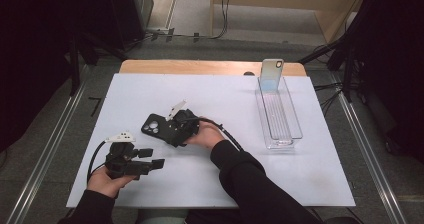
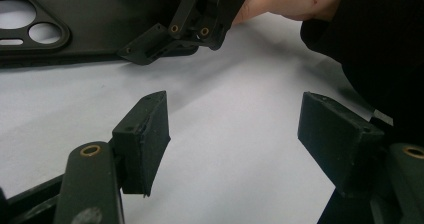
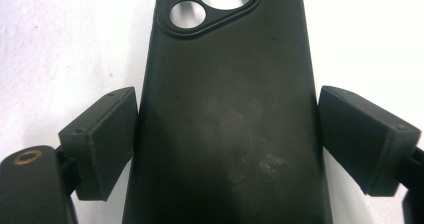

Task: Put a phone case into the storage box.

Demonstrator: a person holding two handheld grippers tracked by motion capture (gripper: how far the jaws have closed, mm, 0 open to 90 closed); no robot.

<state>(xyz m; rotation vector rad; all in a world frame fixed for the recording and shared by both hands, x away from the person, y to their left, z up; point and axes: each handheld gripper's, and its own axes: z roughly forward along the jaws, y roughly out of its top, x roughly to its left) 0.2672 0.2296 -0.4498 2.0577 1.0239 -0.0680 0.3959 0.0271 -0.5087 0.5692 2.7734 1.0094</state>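
While the right gripper straddles the black phone case lying mid-table, its jaws flank both long edges, contact uncertain. Left gripper, jaws wide and empty, rests near the white mat's front edge.

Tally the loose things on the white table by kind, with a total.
Phone cases: 2, a black one lying flat between the right tongs, and a pale one propped upright at the tray's far end.
Clear trays: 1.
Total: 3.
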